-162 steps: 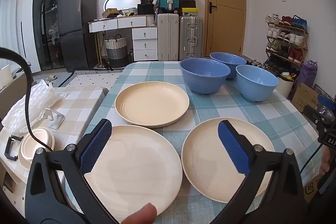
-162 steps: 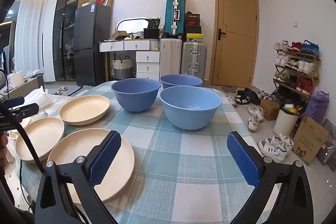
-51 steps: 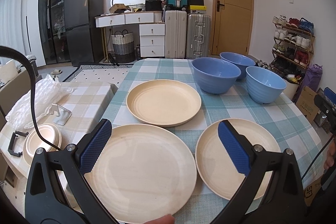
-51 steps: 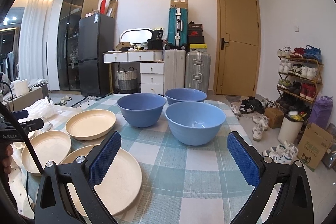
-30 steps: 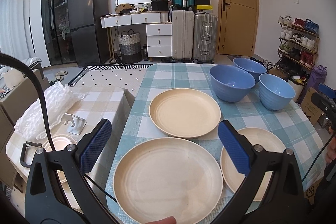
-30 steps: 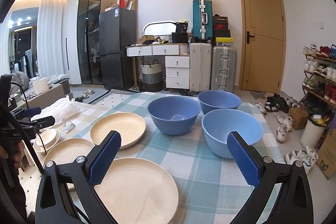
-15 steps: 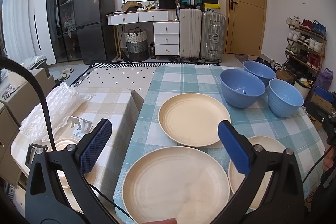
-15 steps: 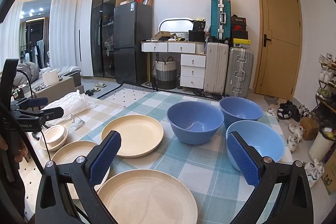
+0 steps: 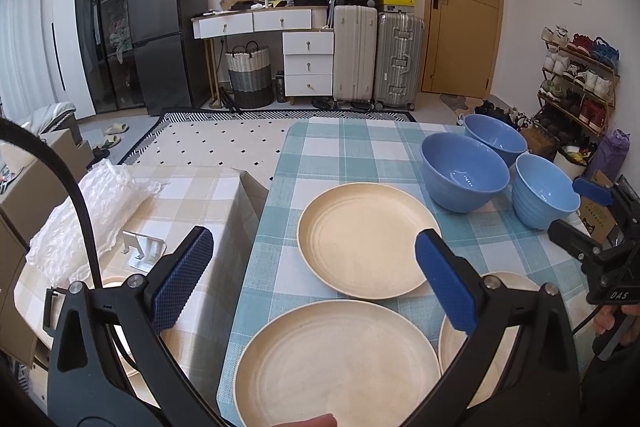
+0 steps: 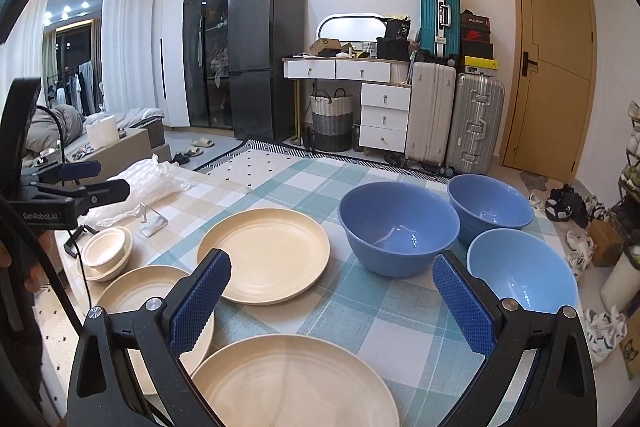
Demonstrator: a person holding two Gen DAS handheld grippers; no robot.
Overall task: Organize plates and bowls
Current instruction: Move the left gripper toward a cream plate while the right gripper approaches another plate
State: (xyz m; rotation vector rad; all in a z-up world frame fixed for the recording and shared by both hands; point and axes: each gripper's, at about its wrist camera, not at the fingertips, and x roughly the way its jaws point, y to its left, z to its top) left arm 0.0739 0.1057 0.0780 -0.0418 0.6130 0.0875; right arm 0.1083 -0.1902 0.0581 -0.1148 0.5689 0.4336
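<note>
Left side: low bench (image 9: pixel 192 195) under beige check cloth, with bubble wrap (image 9: pixel 92 211), small metal stand (image 9: pixel 142 249), stack of small cream dishes (image 10: pixel 106 253). Left tool (image 9: pixel 314 273) released, wide apart, empty, hovering above gap between low bench and near left plate (image 9: pixel 338 363). Main bench (image 9: pixel 360 155) under teal check cloth. Three cream plates lying flat, none stacked: near left plate at front edge, far plate (image 9: pixel 368 239) just behind it, near right plate (image 10: pixel 296 383) beside it. Right tool (image 10: pixel 332 307) released, empty, hovering over near right plate. Further right, three blue bowls upright, close together: big bowl (image 10: pixel 398 227), back bowl (image 10: pixel 490 207), lighter front bowl (image 10: pixel 522 277) near right edge.
</note>
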